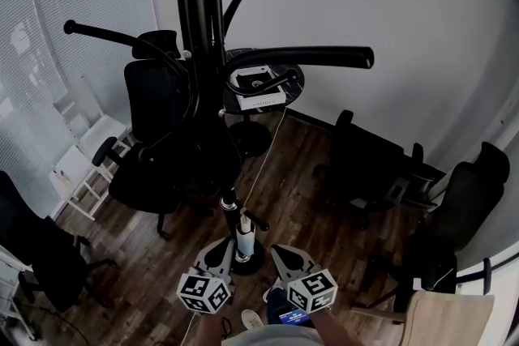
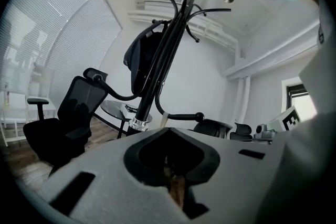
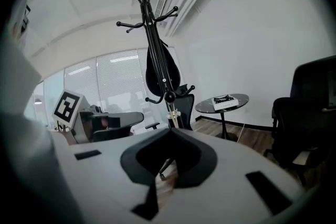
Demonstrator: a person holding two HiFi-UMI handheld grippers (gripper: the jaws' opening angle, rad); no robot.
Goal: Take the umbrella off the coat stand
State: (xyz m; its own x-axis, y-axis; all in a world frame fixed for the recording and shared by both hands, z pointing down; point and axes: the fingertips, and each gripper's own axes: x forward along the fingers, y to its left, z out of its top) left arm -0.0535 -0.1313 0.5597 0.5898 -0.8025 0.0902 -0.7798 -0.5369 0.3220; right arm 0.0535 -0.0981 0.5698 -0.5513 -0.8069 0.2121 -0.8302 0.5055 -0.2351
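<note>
The fingers of the left gripper point(image 2: 169, 129) and right gripper point(image 3: 170, 131) are pressed together, empty; the umbrella point(image 3: 163, 68) is hung on the coat stand point(image 3: 148, 2).

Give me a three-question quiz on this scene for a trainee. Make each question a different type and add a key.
1. True or false: the umbrella hangs on the coat stand.
2. What lies on the round table? A. a flat box B. a mug C. a laptop
3. Fill in: the jaws of the left gripper and the right gripper stand ____, with nothing between them.
Key: 1 true; 2 A; 3 together.
</note>
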